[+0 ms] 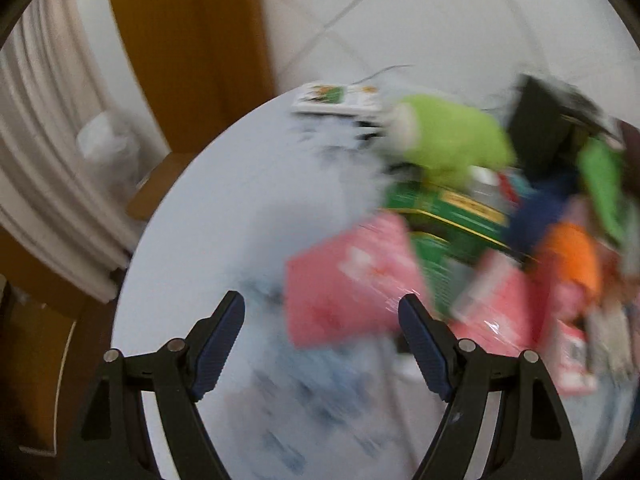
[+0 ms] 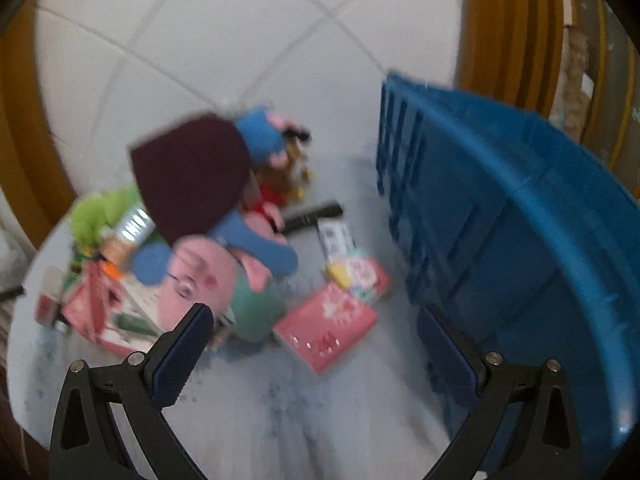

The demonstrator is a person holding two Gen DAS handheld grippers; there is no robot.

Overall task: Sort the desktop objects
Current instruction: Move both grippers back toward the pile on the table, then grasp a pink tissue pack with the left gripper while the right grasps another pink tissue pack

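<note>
While both views are smeared by blur, I log the following. Left gripper (image 1: 322,314): tilted down over the pale round table (image 1: 208,216), jaws wide, nothing between them. Right gripper (image 2: 314,330): also angled down at the tabletop, jaws wide and empty.

Items on the table, left wrist view: one lime-green plush (image 1: 448,136) at the far side; one green box (image 1: 448,216) nearer than it; one pink packet (image 1: 348,280) just beyond the fingertips; one orange item (image 1: 572,256) at the right; one small printed box (image 1: 336,98) at the far edge. Finer count of the right-hand heap: I cannot tell.

Right wrist view: one blue crate (image 2: 500,216) standing on the right of the table; one dark maroon cap (image 2: 192,172) atop the pile at left; one pink pig plush (image 2: 208,276) below it; one pink box (image 2: 326,328) near the middle, between the pile and the crate; one black stick-like item (image 2: 316,214) farther back.
</note>
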